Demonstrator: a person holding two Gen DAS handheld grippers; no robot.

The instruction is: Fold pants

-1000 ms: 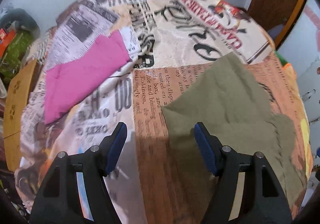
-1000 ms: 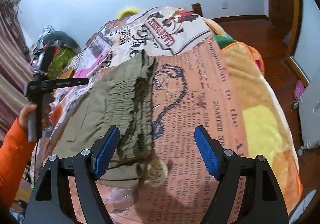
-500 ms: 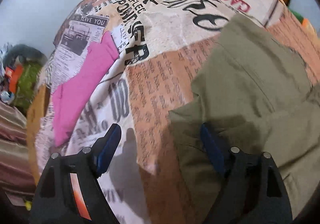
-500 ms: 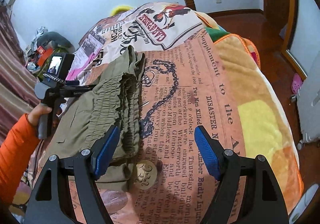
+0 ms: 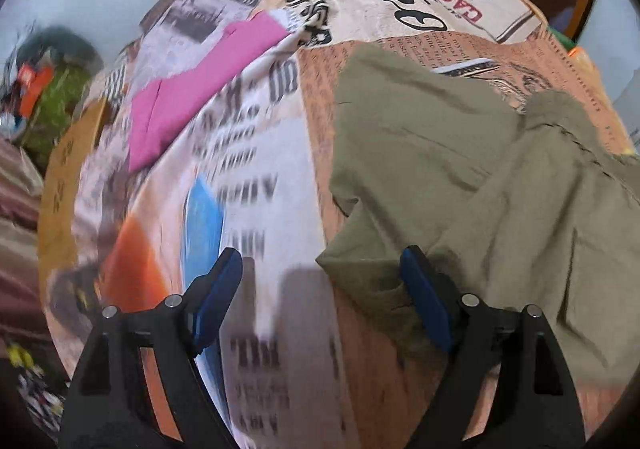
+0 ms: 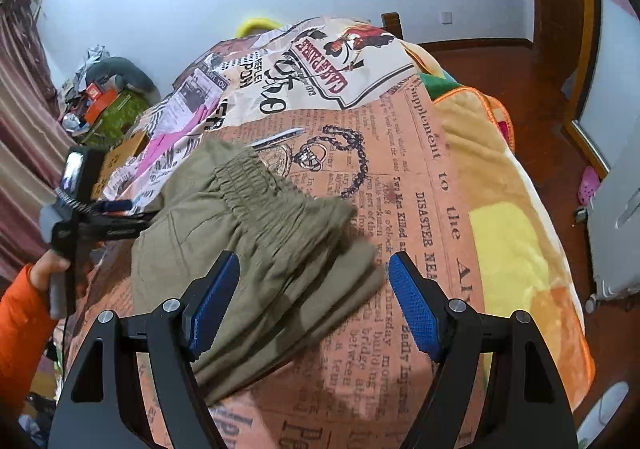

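Olive-green pants [image 5: 460, 177] lie folded on a bed with a newspaper-print cover [image 5: 260, 177]. In the right wrist view the pants [image 6: 256, 249] show their gathered elastic waistband toward the right. My left gripper [image 5: 320, 289] is open, its right finger at the near corner of the pants' hem end. It also shows in the right wrist view [image 6: 116, 215], held by a hand in an orange sleeve at the pants' left edge. My right gripper [image 6: 312, 297] is open, just above the waistband end, jaws straddling the pants' right edge.
A folded pink garment [image 5: 200, 89] lies on the bed beyond the pants to the left. An orange-and-yellow blanket [image 6: 512, 209] covers the bed's right side. Clutter [image 6: 100, 101] sits by the wall at left. Wooden floor and a door [image 6: 560, 9] are at right.
Both grippers have moved in on the pants. The right gripper has shifted left over the waistband end. The left gripper has come down toward the hem corner; its view is blurred.
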